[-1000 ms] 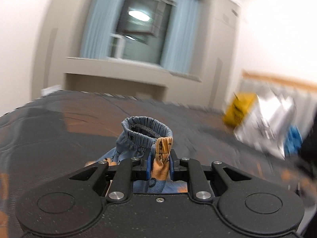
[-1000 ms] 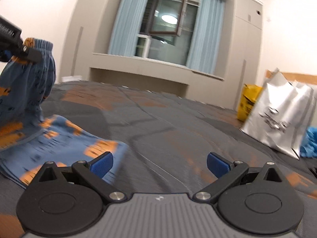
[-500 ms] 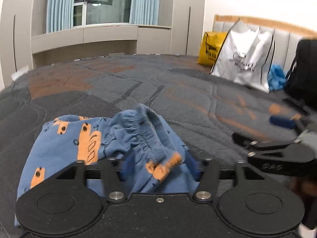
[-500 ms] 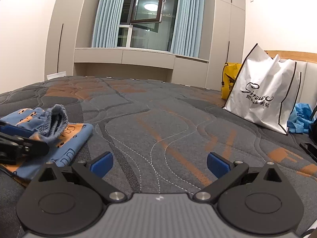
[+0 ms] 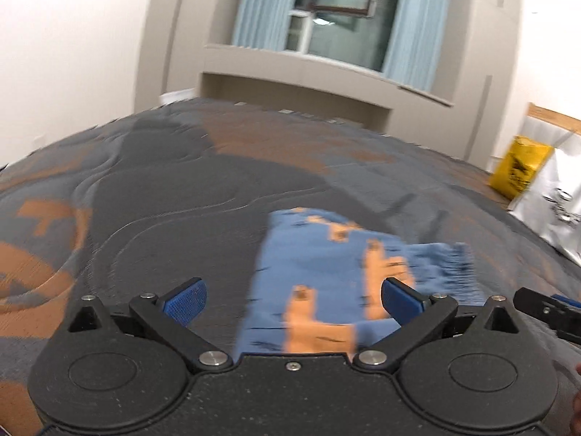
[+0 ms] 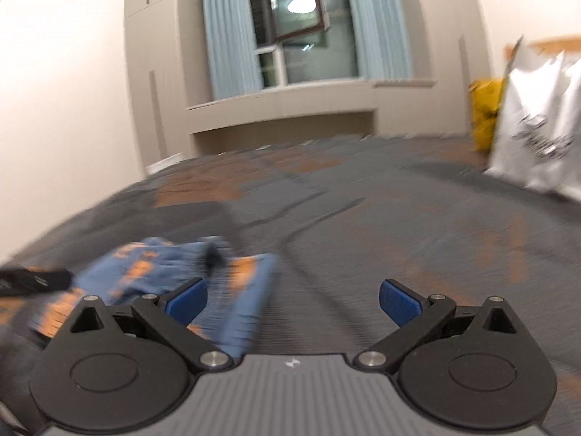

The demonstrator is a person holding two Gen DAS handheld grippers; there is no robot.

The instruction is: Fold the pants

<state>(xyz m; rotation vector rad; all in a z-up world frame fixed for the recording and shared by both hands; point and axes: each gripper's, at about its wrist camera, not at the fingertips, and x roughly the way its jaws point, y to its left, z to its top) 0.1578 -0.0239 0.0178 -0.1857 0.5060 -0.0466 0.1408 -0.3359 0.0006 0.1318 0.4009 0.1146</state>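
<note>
Left hand-held gripper has its jaws opening, spread wide, with nothing pinched: the pants lie loose on the bed, and only their near right part falls between the blue pads. From this gripper the bundle sits at about one o'clock, just ahead. Its long axis seems to run from six toward twelve, though blur hides the edges. The gathered waistband juts out toward three o'clock.

Right hand-held gripper is also wide open and empty. In its view the pants lie at ten o'clock, off its left finger, with bare bed between the jaws.

The left gripper looks nearer, almost over the cloth. The right one would probably have to swing left to reach the other edge.
</note>
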